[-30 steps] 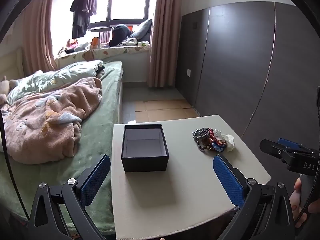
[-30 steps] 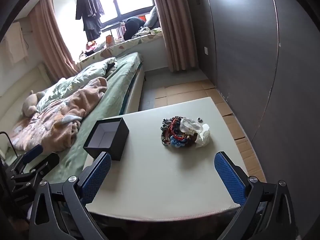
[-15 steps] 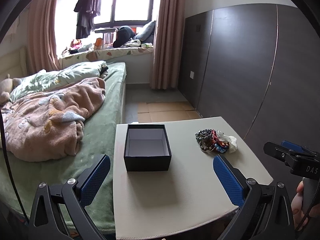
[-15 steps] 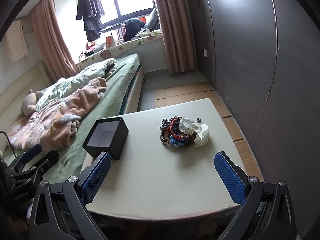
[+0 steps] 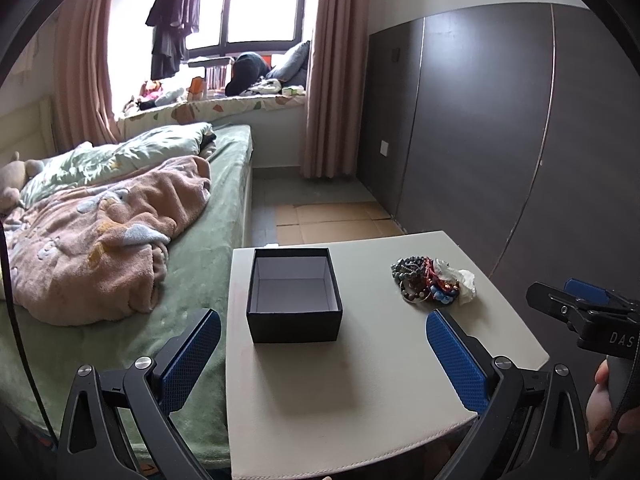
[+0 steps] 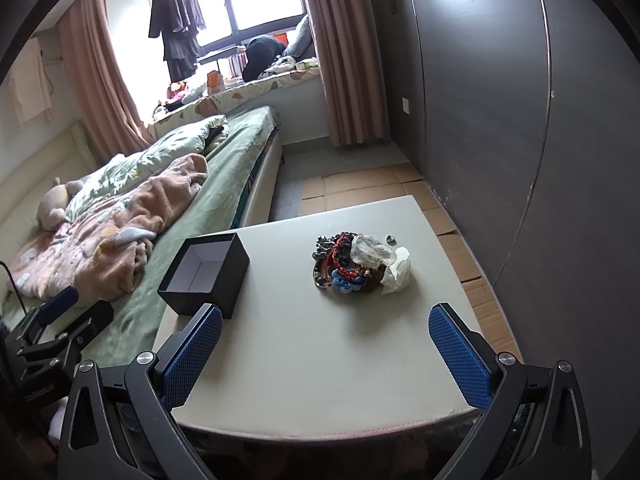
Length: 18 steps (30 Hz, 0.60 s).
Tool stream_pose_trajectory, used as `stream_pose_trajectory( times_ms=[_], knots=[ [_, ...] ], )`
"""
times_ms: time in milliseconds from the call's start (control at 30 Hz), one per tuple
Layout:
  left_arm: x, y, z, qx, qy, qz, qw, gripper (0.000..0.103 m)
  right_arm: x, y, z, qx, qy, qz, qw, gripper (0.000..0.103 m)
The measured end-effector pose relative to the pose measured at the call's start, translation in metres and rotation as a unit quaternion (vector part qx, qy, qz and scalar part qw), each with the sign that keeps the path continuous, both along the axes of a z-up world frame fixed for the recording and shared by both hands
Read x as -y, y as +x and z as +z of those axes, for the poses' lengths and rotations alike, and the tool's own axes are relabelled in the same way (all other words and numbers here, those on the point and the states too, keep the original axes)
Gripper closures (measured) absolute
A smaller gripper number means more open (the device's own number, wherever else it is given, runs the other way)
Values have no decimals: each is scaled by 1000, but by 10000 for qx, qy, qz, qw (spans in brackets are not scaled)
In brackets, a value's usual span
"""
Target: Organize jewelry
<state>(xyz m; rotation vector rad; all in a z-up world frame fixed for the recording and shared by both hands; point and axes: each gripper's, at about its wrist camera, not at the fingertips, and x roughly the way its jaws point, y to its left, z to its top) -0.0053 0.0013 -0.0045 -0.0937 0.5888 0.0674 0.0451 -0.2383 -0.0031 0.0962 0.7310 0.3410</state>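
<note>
A heap of beaded bracelets (image 6: 344,266) with a crumpled clear bag lies on the pale table (image 6: 320,360), far right of centre; it also shows in the left wrist view (image 5: 426,282). An open, empty black box (image 5: 294,294) stands at the table's left (image 6: 206,274). My left gripper (image 5: 324,354) is open and empty, held back above the near edge, in line with the box. My right gripper (image 6: 326,350) is open and empty, near the front edge, short of the heap. A small ring (image 6: 391,239) lies behind the heap.
A bed (image 5: 120,240) with a pink blanket runs along the table's left side. A dark wardrobe wall (image 6: 520,120) stands to the right. Cardboard sheets (image 5: 332,222) cover the floor beyond the table. The right gripper's body shows at the left view's right edge (image 5: 584,316).
Both grippers have drawn slightly nearer to the table. Both stay open and empty; the box and heap have not moved.
</note>
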Motion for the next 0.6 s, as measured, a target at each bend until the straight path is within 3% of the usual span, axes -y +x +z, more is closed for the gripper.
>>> stream_pose_trajectory(
  times_ms=[600],
  knots=[
    [-1,-3,0,38,14,2,10000,0,-5,-6,6,129,-151,-40,9998,0]
  ],
)
